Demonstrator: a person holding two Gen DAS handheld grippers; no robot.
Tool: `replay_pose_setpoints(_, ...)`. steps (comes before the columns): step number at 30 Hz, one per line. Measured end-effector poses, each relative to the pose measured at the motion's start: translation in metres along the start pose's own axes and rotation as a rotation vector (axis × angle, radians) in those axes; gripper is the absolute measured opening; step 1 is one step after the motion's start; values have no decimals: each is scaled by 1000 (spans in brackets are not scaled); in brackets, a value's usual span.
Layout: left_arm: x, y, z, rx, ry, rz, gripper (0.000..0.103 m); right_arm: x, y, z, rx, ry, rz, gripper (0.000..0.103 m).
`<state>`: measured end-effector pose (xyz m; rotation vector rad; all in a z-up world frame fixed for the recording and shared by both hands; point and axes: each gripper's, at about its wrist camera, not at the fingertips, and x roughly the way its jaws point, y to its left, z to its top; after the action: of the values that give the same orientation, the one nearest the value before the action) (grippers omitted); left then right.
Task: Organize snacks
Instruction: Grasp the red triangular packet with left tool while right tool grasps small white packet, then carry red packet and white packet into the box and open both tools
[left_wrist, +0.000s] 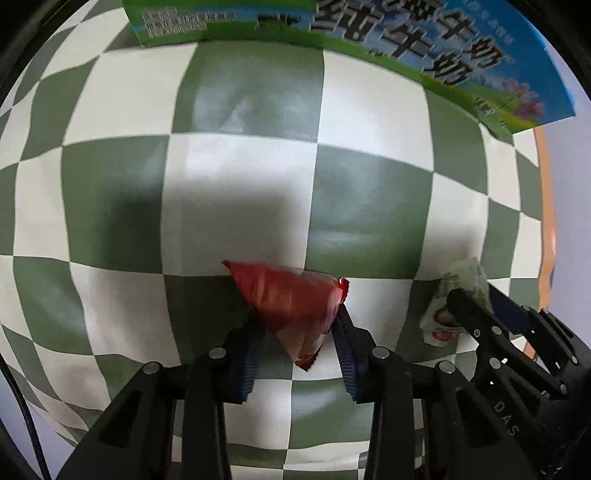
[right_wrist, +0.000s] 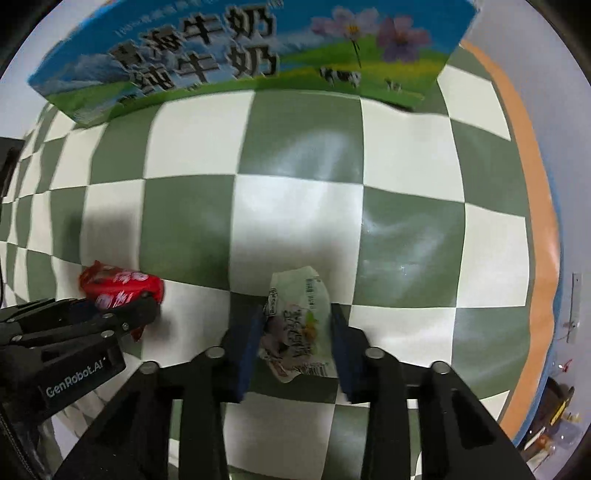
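Red foil fills the left gripper (left_wrist: 299, 325): its two blue ribbed pads are closed on a red snack packet (left_wrist: 291, 302), which hangs crumpled between them, one pointed corner sticking out to the left and the other end dangling below the pads. That gripper points straight down at the green-and-white checked tablecloth (left_wrist: 236, 184), and the packet looks lifted clear of the cloth, with a soft shadow lying on the white square beyond it.

Just beside it, the right gripper (right_wrist: 297, 332) stands in the same downward pose, fingers aimed at the cloth. Its blue pads are pressed in on a pale green snack packet (right_wrist: 299, 317) with dark printed lettering; the wrapper stands on end between the pads, its top edge rising above them and its barcode end poking out below.

Each camera catches the other tool: from the left wrist the right gripper's black frame reaches in at the lower right edge, and from the right wrist the left gripper sits at the lower left with its red load.

At the far side of the table stands a large milk carton box (right_wrist: 258, 55), blue and green with cows and purple flowers, well apart from both packets. An orange table edge (right_wrist: 517, 155) shows past the cloth on the right.
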<state>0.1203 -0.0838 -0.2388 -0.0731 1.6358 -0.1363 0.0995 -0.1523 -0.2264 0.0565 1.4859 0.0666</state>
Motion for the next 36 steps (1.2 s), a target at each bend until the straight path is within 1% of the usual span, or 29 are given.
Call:
replay_pose_setpoints(1,-3,-1,0,2,-5,-3,33,-3,3,0,-6,-4,1,31)
replay_pose_setpoints(3,-7,-3,0,6,-12,-4,33,-8,6,0,-11,-8,2,31)
replay_pose_setpoints(6,-2,-5,6,6,4,-2,33,-2,4,2,19,25,32,33)
replay_pose_setpoints(7,5,-5,7,0,25,-10,33,-4,-8,6,44,27,50,37)
replay_pose_setpoints(8,11,0,9,-2,43,-21,34,-1,-13,8,76,41,80,46)
replay_pose_setpoints(9,20,0,10,-4,71,-27,34,3,-21,13,100,63,108,51)
replay_pose_setpoints(10,24,1,11,-15,70,-36,35,9,-27,14,135,86,132,57)
replay_pose_setpoints(11,26,3,11,-27,69,-52,37,15,-32,13,164,109,159,58)
replay_pose_setpoints(12,28,4,13,-37,90,-86,38,17,-34,13,174,116,174,58)
replay_pose_setpoints(14,30,6,15,-52,103,-100,38,16,-34,14,175,112,178,58)
replay_pose_setpoints(16,29,10,17,-55,110,-103,39,16,-33,13,151,114,160,58)
replay_pose_setpoints(18,22,17,18,-54,105,-99,38,12,-27,12,117,107,132,51)
replay_pose_setpoints(20,18,14,17,-40,93,-78,33,11,-17,8,75,100,113,50)
replay_pose_setpoints(22,11,14,15,-37,85,-76,31,0,-8,9,61,82,110,47)
replay_pose_setpoints(23,10,14,17,-38,84,-79,30,-4,-6,8,63,73,118,41)
replay_pose_setpoints(24,7,14,16,-39,81,-83,30,-10,-7,8,70,62,132,39)
replay_pose_setpoints(29,-12,13,11,-22,57,-96,28,-30,-12,9,87,48,178,39)
replay_pose_setpoints(32,-31,13,15,-30,44,-131,25,-39,-22,9,111,50,204,39)
replay_pose_setpoints(33,-37,14,17,-25,33,-137,25,-47,-24,9,121,41,222,39)
replay_pose_setpoints(34,-47,12,19,-17,13,-143,24,-54,-40,13,120,37,232,39)
replay_pose_setpoints(35,-56,11,29,-10,5,-149,24,-68,-42,15,127,12,251,39)
replay_pose_setpoints(36,-64,9,32,-3,-7,-159,24,-80,-52,7,125,-8,262,39)
